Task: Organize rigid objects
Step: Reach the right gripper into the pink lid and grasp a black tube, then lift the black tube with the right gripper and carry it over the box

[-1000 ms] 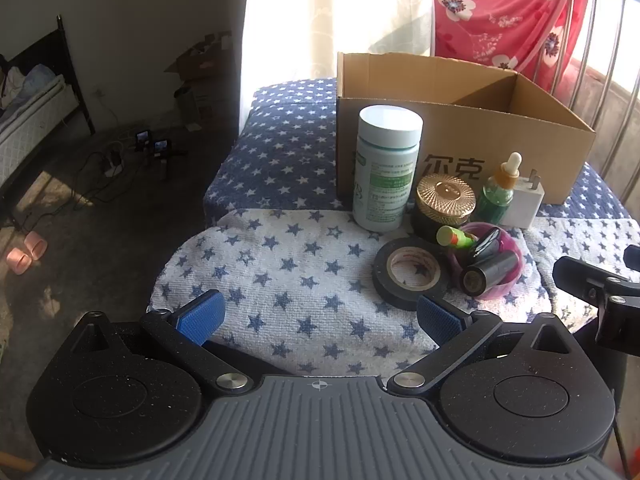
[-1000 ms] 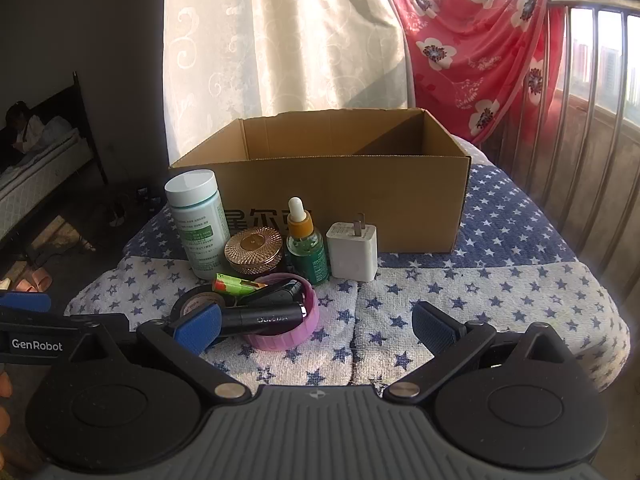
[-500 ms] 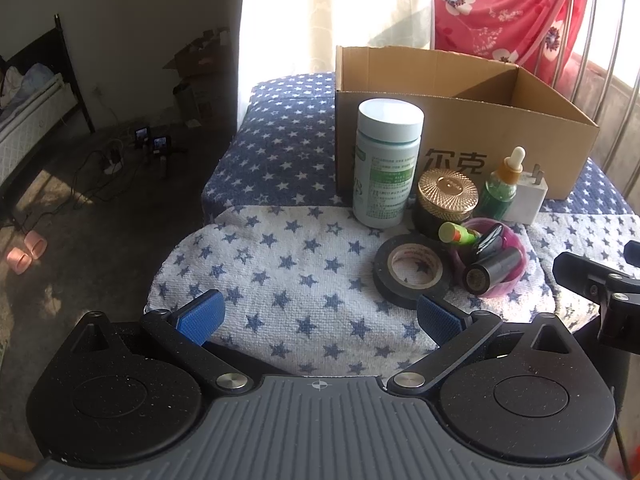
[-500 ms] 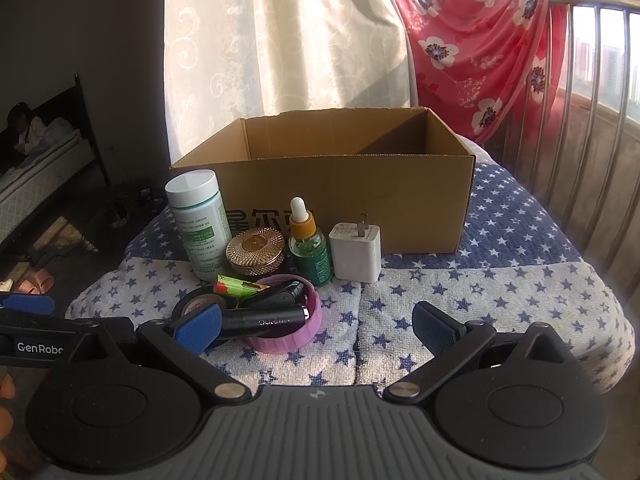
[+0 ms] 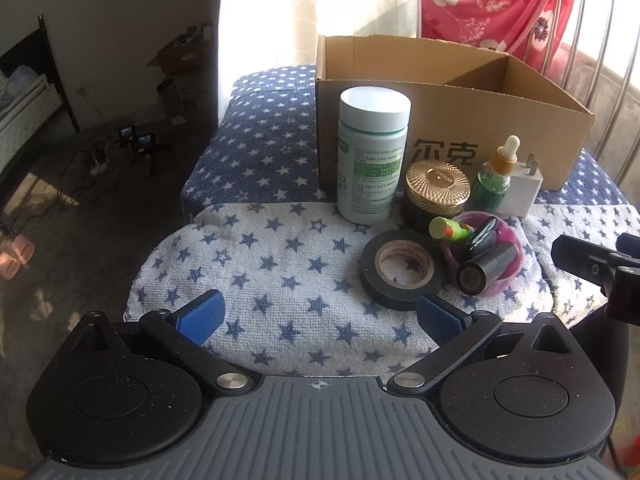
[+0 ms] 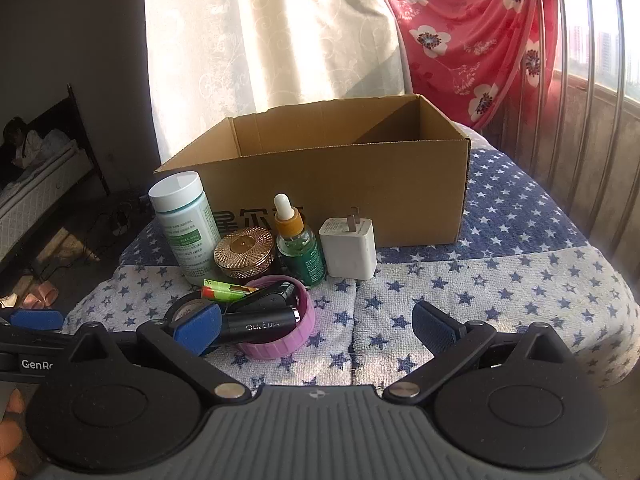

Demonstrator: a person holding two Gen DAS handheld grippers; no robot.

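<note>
Nothing is packed yet; the cardboard box is sitting open-topped at the back of the starred cloth, seemingly waiting for the first pick. The white bottle is standing upright just in front of it. The black tube is lying across the pink ring, long axis left-right. The left gripper and right gripper are both hovering spread wide, empty; next, I'd guess, one needs lowering around an item.

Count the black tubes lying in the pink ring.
2. One black tube lies across the pink ring's near side; a second black tube lies behind it. Anything beneath them is hidden.
</note>
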